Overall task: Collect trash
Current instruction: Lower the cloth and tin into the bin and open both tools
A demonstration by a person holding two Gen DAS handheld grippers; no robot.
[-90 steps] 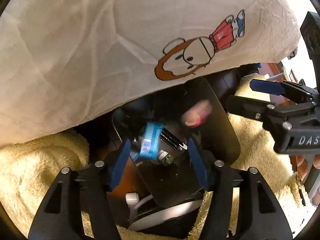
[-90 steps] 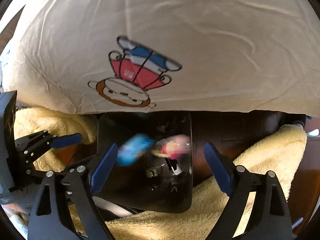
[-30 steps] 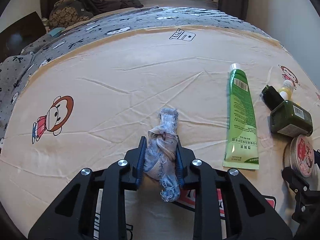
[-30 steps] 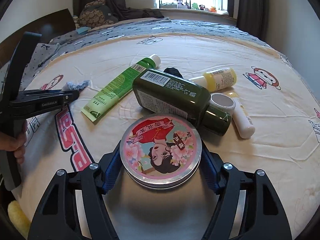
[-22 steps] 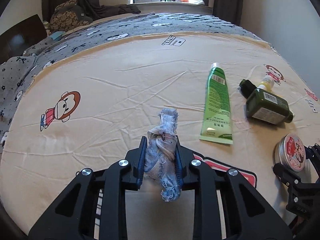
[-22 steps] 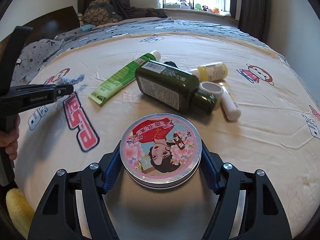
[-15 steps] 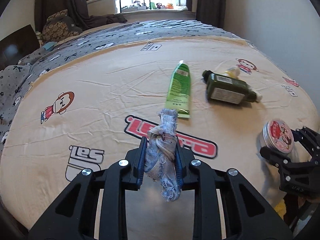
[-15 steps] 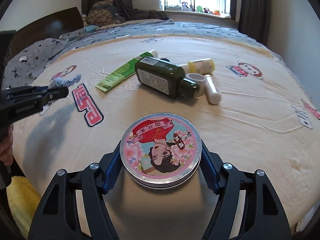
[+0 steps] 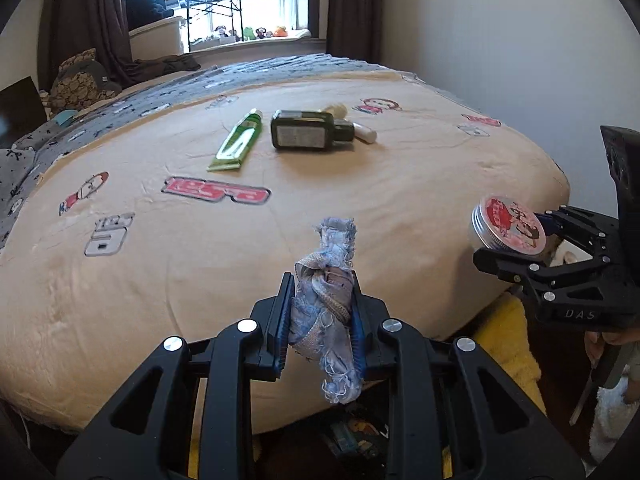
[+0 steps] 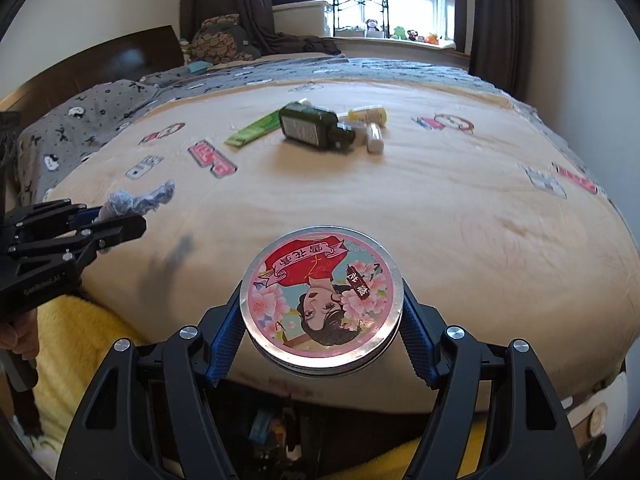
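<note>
Gripping a frayed blue rag (image 9: 326,312), the left gripper (image 9: 320,320) hangs at the bed (image 9: 200,260) edge beside the right gripper (image 10: 320,344), clamped around a round tin (image 10: 320,300) that may slip from its curved rim.

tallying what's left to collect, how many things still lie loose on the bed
4 that I can see, clustered mid-bed: green tube, dark green bottle, yellow bottle and white tube behind it. More may hide behind the dark bottle.
</note>
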